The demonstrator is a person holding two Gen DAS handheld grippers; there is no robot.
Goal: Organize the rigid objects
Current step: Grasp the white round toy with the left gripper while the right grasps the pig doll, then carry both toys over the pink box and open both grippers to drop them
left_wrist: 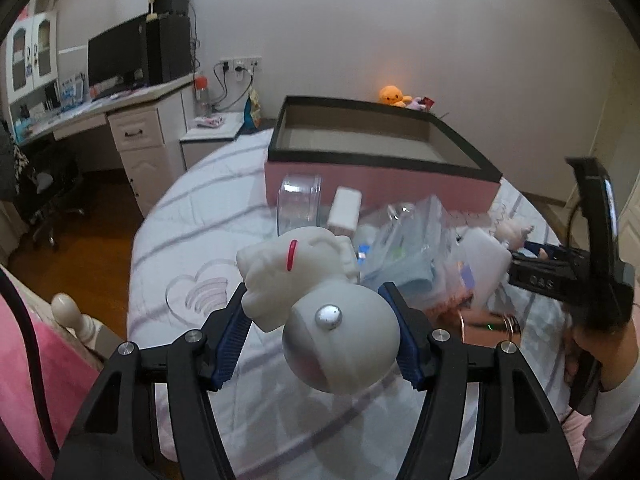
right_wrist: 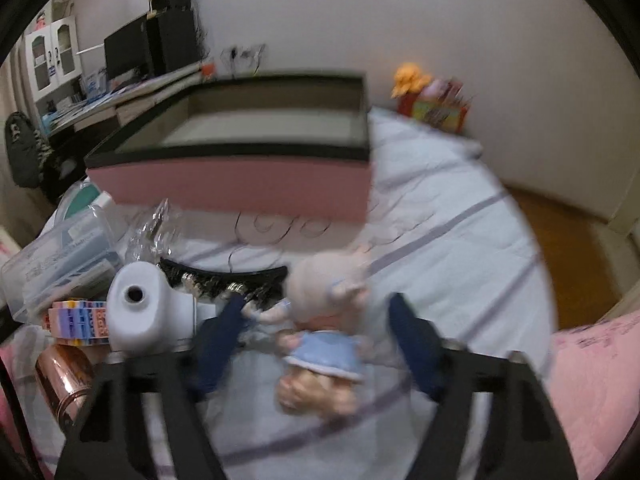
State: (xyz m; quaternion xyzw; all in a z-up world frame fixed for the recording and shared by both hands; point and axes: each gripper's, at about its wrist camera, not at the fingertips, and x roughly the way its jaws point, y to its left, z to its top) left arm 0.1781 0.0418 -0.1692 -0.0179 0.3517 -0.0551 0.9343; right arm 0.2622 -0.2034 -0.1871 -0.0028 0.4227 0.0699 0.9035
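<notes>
My left gripper point(left_wrist: 320, 320) is shut on a white astronaut figure point(left_wrist: 340, 344). Its blue pads press both sides of the round helmet, and the body points away over the bed. In the blurred right wrist view, a small doll in a blue dress point(right_wrist: 324, 344) lies on the striped bedspread between the fingers of my right gripper point(right_wrist: 320, 320). A narrow gap shows on each side of the doll, so the jaws stand open. Beyond both grippers stands a large, empty pink box with a black rim point(left_wrist: 380, 178) point(right_wrist: 240, 184).
A heap lies before the box: a clear jar point(left_wrist: 298, 204), a white carton point(left_wrist: 344, 208), plastic bags point(left_wrist: 404, 240), a white bottle point(right_wrist: 140, 308), a black comb point(right_wrist: 224, 276) and a copper cup point(right_wrist: 64, 376). A desk point(left_wrist: 120, 100) stands at far left. A person's arm point(left_wrist: 616, 360) is at right.
</notes>
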